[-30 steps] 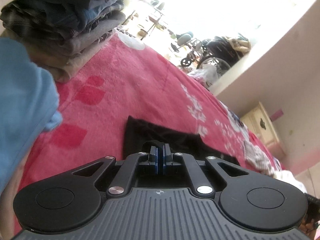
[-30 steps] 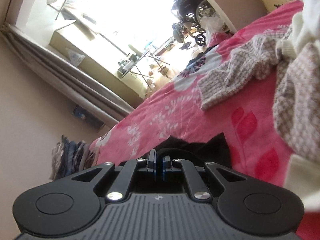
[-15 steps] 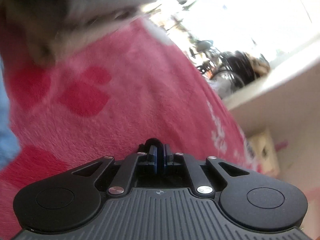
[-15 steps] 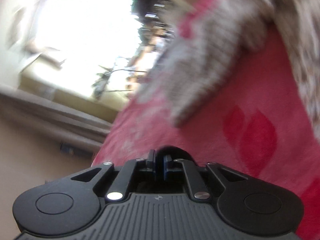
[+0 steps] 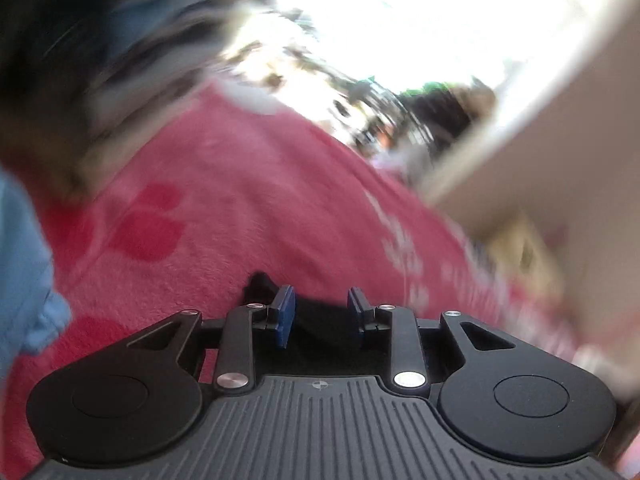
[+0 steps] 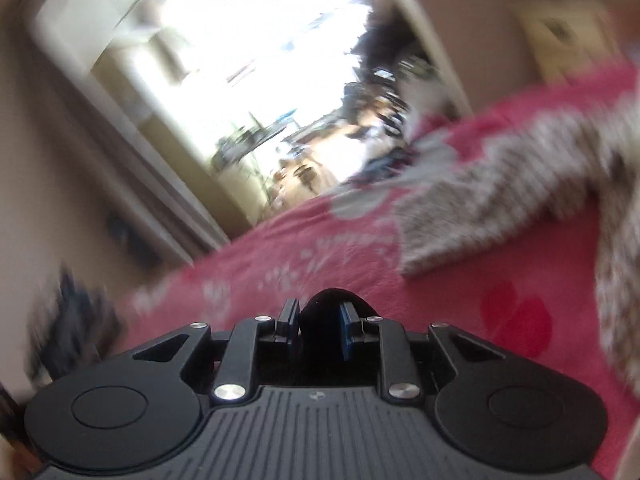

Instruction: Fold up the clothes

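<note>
Left tool (image 5: pixel 320 312) apart over, seemingly, black garment (image 5: pixel 316 320).

Black ribbed left tongs (image 5: pixel 321 314) and right tongs (image 6: pixel 320 326), silver screws, blue-padded fingers (image 5: pixel 285 314)

Left tongs (image 5: pixel 321 316) and right tongs (image 6: pixel 319 328) parted.

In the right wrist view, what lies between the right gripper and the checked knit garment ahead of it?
Only bare pink blanket with a red leaf print separates the right gripper from the checked knit garment. Black cloth sits between the gripper's fingers.
</note>
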